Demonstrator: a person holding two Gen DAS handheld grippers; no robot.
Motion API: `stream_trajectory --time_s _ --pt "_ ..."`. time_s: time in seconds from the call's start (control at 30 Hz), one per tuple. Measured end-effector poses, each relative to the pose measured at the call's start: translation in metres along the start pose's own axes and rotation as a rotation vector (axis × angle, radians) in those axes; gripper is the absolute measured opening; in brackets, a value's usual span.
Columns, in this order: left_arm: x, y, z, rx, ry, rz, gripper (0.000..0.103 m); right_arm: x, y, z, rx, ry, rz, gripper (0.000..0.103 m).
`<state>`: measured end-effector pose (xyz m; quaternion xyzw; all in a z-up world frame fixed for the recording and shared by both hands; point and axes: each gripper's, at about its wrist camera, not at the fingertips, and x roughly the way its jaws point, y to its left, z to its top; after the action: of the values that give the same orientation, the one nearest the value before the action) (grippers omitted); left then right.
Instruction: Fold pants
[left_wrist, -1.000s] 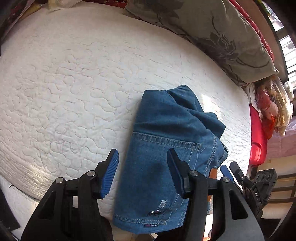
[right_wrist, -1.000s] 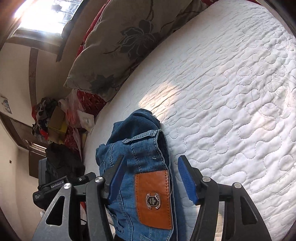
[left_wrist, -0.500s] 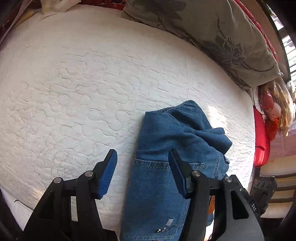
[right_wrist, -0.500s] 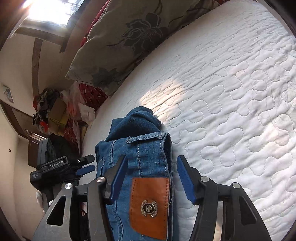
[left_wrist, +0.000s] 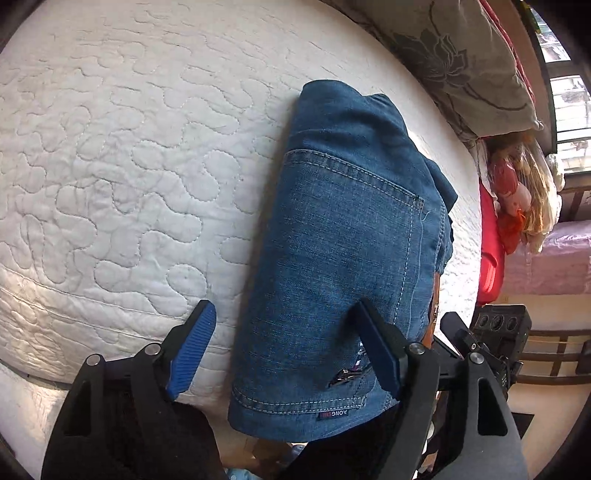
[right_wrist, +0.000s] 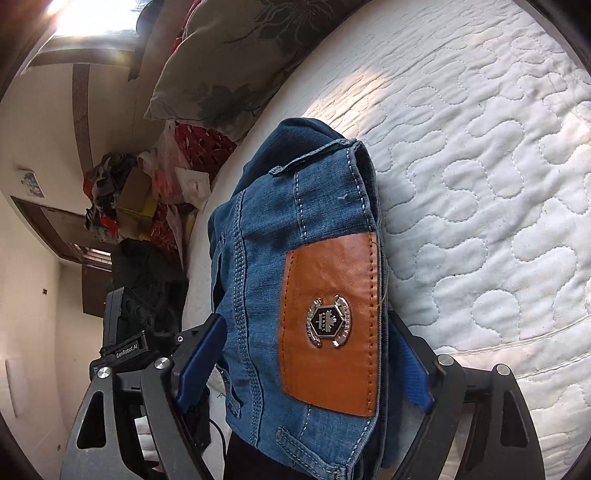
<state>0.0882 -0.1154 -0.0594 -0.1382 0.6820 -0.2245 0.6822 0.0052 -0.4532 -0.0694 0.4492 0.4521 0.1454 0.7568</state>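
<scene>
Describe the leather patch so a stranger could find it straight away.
Start at the white quilted mattress, then find the folded blue jeans at its near edge. The patch is the tan leather rectangle on the jeans' waistband, with orange stitching and a metal badge in its middle, the only brown thing on the denim.

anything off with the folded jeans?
The jeans are folded but not squared: a bunched layer sticks out on the pillow side, and the near end overhangs the mattress edge.
</scene>
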Motion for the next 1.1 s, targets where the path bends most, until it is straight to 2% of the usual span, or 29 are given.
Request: stream_trajectory --time_s 0.1,0.23,0.33,0.4,0.47,0.57,0.67,0.77,0.87,0.9,0.93,0.97,1.0,1.1 --pt "0.003 0.007 0.004 -0.060 0.005 -0.045 0.088 0.003 0.001 0.001 0.000 0.010 0.001 0.088" --pt "0.007 0.004 0.008 -0.055 0.022 -0.051 0.096 0.013 0.012 0.005 -0.018 0.049 -0.017 0.103" --pt "0.010 0.000 0.010 -0.046 0.025 -0.068 0.101 0.023 0.024 0.005 -0.053 0.066 -0.119 0.103" --pt "0.009 0.003 0.010 -0.050 0.029 -0.093 0.101 0.026 0.026 0.004 -0.049 0.060 -0.142 0.103" --pt "0.007 0.008 0.012 -0.066 0.037 -0.120 0.102 0.023 0.021 0.005 -0.014 0.043 -0.109 0.103" --pt "0.009 0.013 0.017 -0.105 0.057 -0.143 0.103 0.016 0.005 0.008 0.076 0.029 -0.015 0.103" --pt "0.013 0.010 0.021 -0.132 0.067 -0.112 0.103 0.016 0.000 0.015 0.105 0.079 0.013 0.103" --pt "0.015 0.003 0.020 -0.132 0.052 -0.062 0.103 0.015 -0.001 0.015 0.112 0.076 0.006 0.102" --pt "0.013 -0.001 0.017 -0.128 0.027 -0.061 0.103 0.011 0.005 0.008 0.068 0.050 -0.026 0.089" --pt "0.013 -0.004 0.016 -0.116 0.029 -0.074 0.101 0.008 0.004 0.006 0.057 0.037 -0.037 0.078" --pt "0.012 -0.007 0.015 -0.105 0.034 -0.101 0.085 0.005 0.003 0.003 0.045 0.028 -0.057 0.061" --pt "0.013 -0.011 0.014 -0.090 0.048 -0.127 0.076 0.003 0.000 0.002 0.039 0.023 -0.077 0.054" --pt "0.013 -0.015 0.013 -0.075 0.046 -0.106 0.075 0.000 -0.003 0.001 0.044 0.017 -0.081 0.043" --pt "0.014 -0.016 0.011 -0.052 0.030 -0.079 0.069 -0.007 0.008 -0.003 -0.008 -0.002 -0.087 0.036"
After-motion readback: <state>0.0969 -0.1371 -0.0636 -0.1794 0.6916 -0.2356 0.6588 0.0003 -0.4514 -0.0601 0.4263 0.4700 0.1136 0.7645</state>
